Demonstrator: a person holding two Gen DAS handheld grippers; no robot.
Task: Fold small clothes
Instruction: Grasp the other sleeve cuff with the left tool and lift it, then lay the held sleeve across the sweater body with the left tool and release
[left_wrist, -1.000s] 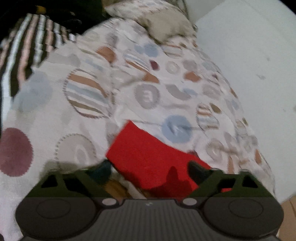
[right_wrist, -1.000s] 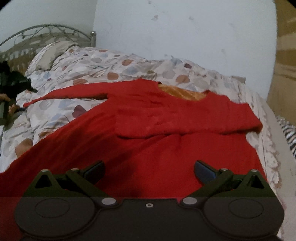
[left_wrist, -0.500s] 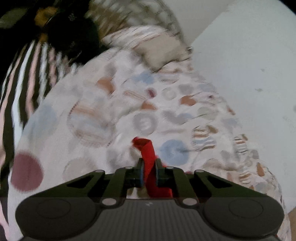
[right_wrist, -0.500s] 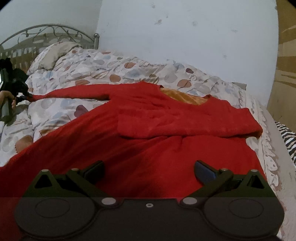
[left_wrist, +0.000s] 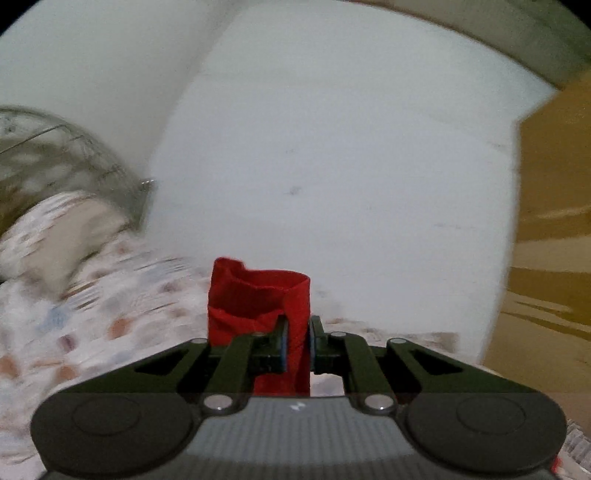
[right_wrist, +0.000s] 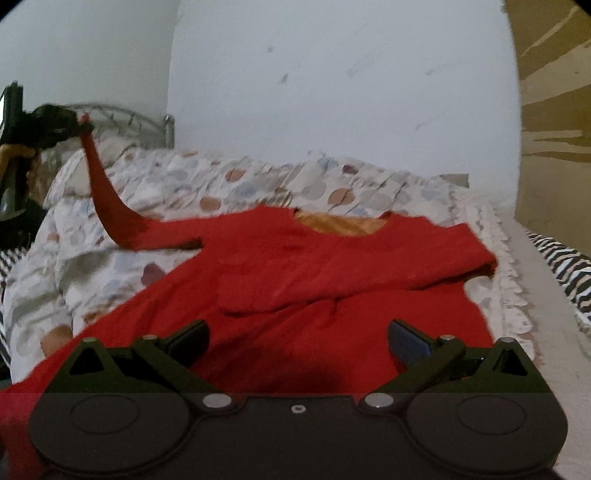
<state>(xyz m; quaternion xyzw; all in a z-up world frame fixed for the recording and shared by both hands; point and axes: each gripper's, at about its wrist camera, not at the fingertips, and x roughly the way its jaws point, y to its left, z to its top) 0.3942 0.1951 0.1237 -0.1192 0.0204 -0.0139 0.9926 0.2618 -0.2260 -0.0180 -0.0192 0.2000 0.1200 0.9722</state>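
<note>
Dim, flat indoor light in both views, slightly cool cast; source can't be located. Left wrist view: heavy motion blur on the bedspread (left_wrist: 110, 314) and headboard (left_wrist: 55, 155), patterns smeared; red cloth (left_wrist: 258, 295) at the left tongs (left_wrist: 297, 345) stays fairly sharp. Right wrist view: sharper, mild blur at far left; soft dark shadow on the red garment (right_wrist: 314, 280) just ahead of the right tongs (right_wrist: 297, 338). Strong fisheye bend, wall (right_wrist: 332, 92) edges curve, black vignette in corners. No glare. Noticeable compression noise.
</note>
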